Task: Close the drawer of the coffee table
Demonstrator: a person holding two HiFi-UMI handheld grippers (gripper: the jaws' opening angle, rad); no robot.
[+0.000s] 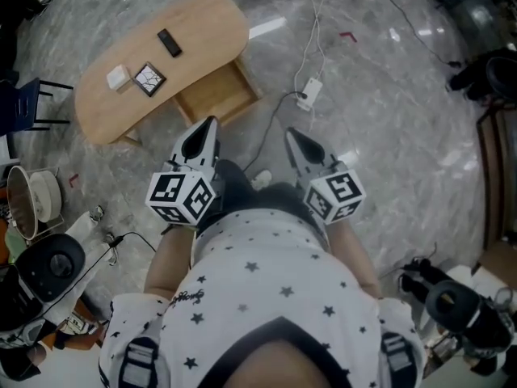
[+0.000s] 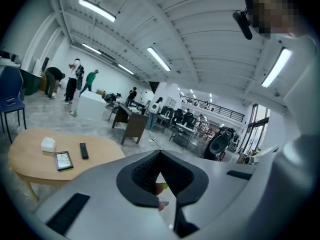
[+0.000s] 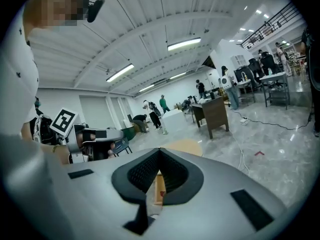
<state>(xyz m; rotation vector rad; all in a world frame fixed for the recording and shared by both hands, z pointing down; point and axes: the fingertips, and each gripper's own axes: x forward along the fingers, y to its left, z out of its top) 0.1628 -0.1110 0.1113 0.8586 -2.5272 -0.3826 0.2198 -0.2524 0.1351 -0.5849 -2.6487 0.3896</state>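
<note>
Notably, left gripper (image 1: 212,123) and right gripper (image 1: 292,134) had shut, empty fingers while the light wooden drawer (image 1: 216,94) stood open below the oval tabletop's (image 1: 202,23) edge.

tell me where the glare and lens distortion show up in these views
Head view: a bright streak of glare on the glossy floor beside the coffee table, little bending. Left gripper view: strong fisheye, dark corners, ceiling light strips blown white. Right gripper view: same fisheye curve and dark corners.
</note>
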